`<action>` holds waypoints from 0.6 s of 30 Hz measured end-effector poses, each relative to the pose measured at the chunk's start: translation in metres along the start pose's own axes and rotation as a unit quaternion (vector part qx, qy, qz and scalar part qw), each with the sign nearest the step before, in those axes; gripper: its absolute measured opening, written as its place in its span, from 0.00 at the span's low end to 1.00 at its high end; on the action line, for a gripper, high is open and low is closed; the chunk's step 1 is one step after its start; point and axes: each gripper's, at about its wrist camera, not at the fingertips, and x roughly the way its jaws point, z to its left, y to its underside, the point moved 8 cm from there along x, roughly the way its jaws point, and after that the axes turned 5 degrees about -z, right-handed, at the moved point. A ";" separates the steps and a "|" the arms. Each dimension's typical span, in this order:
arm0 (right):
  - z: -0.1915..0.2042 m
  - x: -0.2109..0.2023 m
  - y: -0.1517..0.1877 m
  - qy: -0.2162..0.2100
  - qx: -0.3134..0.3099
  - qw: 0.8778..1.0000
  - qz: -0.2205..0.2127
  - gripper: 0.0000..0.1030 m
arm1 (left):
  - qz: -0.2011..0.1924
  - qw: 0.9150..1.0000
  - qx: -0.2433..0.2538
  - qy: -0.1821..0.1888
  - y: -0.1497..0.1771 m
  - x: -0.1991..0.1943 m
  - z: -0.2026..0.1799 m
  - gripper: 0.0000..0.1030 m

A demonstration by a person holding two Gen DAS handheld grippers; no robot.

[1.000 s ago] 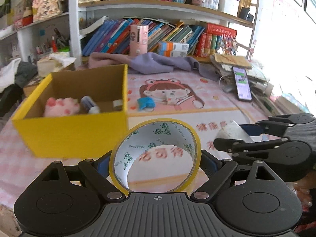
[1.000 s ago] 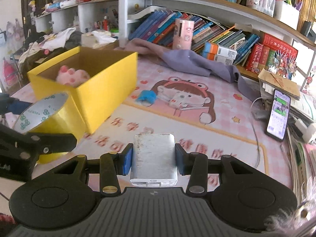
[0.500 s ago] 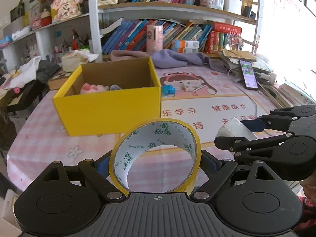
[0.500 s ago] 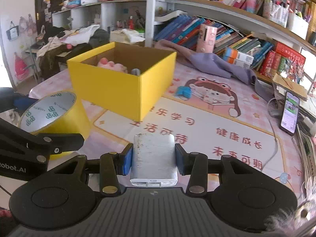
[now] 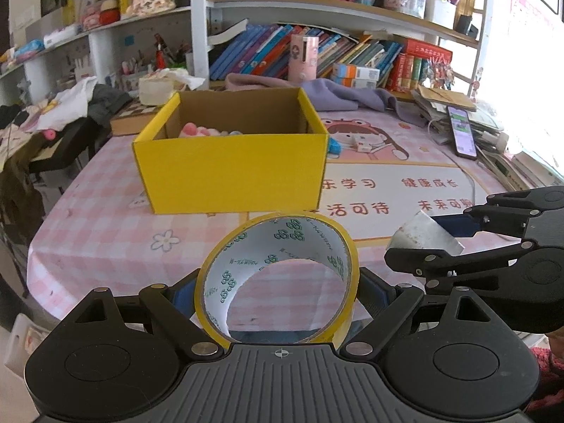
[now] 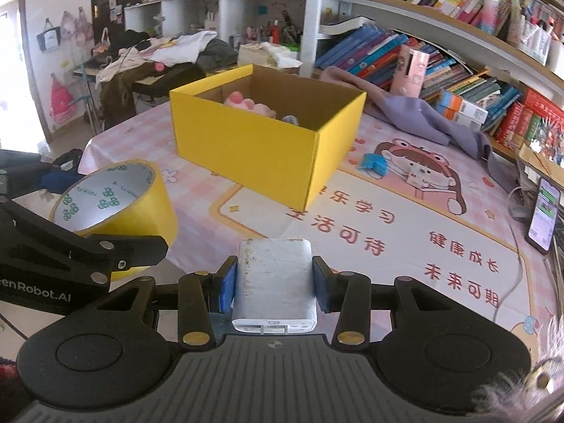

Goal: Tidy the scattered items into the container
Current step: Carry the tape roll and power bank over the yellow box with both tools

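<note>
On the pink checked tablecloth (image 5: 105,232) the yellow box (image 5: 232,172) sits open-topped ahead of both tools. The left gripper (image 5: 278,292) pinches a tape roll (image 5: 278,275) squarely facing the box's front wall; the right gripper (image 6: 273,278) clamps a white power bank (image 6: 275,278), its long axis pointing toward the box's near corner

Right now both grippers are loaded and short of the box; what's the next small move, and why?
Probably carry both forward over the yellow box. The left gripper grips the tape roll, the right gripper the white power bank; both hang above the near table edge, the box's open top ahead.
</note>
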 end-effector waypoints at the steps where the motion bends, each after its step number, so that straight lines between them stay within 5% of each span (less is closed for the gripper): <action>1: 0.002 0.001 -0.001 -0.001 -0.002 1.000 0.000 0.40 | -0.001 1.000 -0.002 -0.002 0.000 -0.001 0.003 0.87; 18: 0.034 0.019 -0.017 -0.027 -0.029 0.999 0.004 0.40 | -0.013 0.999 -0.040 -0.030 -0.002 -0.005 0.053 0.87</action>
